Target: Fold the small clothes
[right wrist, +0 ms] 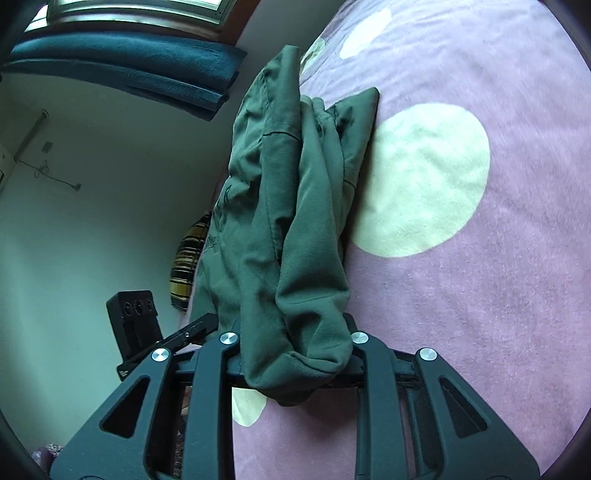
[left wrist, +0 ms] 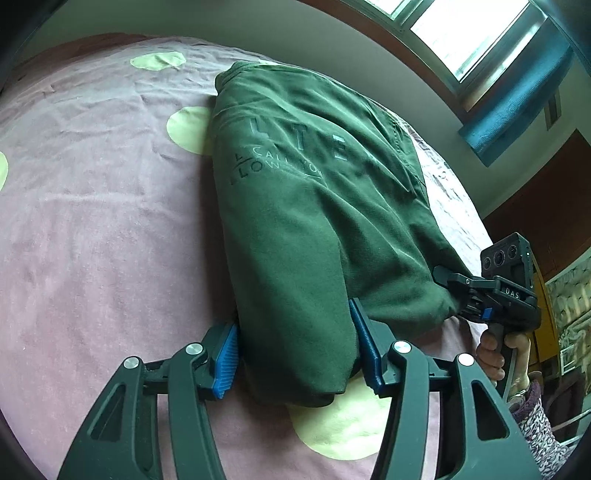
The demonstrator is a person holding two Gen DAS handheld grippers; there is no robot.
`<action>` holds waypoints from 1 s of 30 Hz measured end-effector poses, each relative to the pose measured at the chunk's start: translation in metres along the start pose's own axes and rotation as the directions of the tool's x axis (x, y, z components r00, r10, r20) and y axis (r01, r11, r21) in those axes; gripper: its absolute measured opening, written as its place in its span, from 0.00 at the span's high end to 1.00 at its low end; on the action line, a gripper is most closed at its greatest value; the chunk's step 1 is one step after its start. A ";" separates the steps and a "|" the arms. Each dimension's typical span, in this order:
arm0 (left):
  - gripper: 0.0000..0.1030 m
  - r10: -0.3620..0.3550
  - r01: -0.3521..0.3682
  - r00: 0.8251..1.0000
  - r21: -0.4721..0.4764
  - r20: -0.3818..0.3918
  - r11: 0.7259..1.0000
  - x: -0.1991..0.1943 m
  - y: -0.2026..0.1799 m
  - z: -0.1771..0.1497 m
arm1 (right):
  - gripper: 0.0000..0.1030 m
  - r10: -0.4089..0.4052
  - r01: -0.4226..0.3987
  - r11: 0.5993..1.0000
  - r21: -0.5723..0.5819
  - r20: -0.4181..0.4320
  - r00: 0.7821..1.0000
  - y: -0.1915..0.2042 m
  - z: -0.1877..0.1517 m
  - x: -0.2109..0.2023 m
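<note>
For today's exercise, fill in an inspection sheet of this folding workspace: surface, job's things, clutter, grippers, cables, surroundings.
Surface: pink bedspread with pale yellow dots.
Job's things: green sweatshirt, partly folded, near edge lifted.
Clutter: striped fabric beyond the bed edge.
Grippers: left gripper clamps one sweatshirt corner; right gripper clamps the other bunched end.
Cables: thin wire on the wall.
Surroundings: window, teal blind, white wall.

Green sweatshirt (right wrist: pixel 288 221) bunched between right gripper (right wrist: pixel 293 350) fingers, pads hidden by cloth, jaws closed on a thick fold. Garment trails away across pink bedspread (right wrist: pixel 480 295) with pale yellow dots (right wrist: pixel 424 177). Left gripper (right wrist: pixel 166 336) partly visible at lower left. Striped cushion (right wrist: pixel 188 266) behind garment; teal curtain (right wrist: pixel 129 70) under window.
</note>
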State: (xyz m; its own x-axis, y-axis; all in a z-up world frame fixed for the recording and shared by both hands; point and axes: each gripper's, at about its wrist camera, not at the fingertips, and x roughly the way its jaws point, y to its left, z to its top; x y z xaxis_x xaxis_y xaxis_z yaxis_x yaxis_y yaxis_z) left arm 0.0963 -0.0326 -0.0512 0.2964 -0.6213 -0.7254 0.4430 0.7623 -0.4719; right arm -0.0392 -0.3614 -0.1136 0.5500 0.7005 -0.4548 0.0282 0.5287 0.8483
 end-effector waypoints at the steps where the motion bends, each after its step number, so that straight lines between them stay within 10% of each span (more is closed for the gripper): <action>1: 0.46 -0.001 0.001 1.000 -0.004 -0.002 1.000 0.000 0.000 -0.001 | 0.76 0.002 -0.002 1.000 0.001 0.001 1.000 0.000 0.000 0.000; 5: 0.38 -0.010 0.010 1.000 0.004 0.015 1.000 -0.007 -0.002 -0.002 | 0.66 0.045 -0.045 0.998 0.034 0.000 0.999 -0.003 0.005 -0.003; 12: 0.19 -0.129 0.134 0.989 -0.057 0.072 0.989 -0.039 0.025 0.015 | 0.17 0.031 -0.032 0.999 0.011 0.086 0.996 0.004 0.042 -0.019; 28: 0.18 -0.056 0.053 0.998 -0.107 -0.018 0.993 0.061 0.060 0.150 | 0.17 0.007 -0.009 0.998 0.059 0.036 0.999 -0.020 0.181 0.067; 30: 0.17 -0.041 0.036 0.998 -0.118 -0.043 0.992 0.069 0.062 0.154 | 0.48 -0.060 0.060 0.998 0.036 0.009 0.998 -0.020 0.184 0.074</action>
State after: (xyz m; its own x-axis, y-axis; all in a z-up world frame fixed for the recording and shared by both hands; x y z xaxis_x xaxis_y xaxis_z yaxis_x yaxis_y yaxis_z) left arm 0.2744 -0.0564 -0.0538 0.2414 -0.6438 -0.7261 0.3508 0.7555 -0.5533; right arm 0.1542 -0.4087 -0.1144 0.5548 0.6631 -0.5025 0.0908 0.5522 0.8288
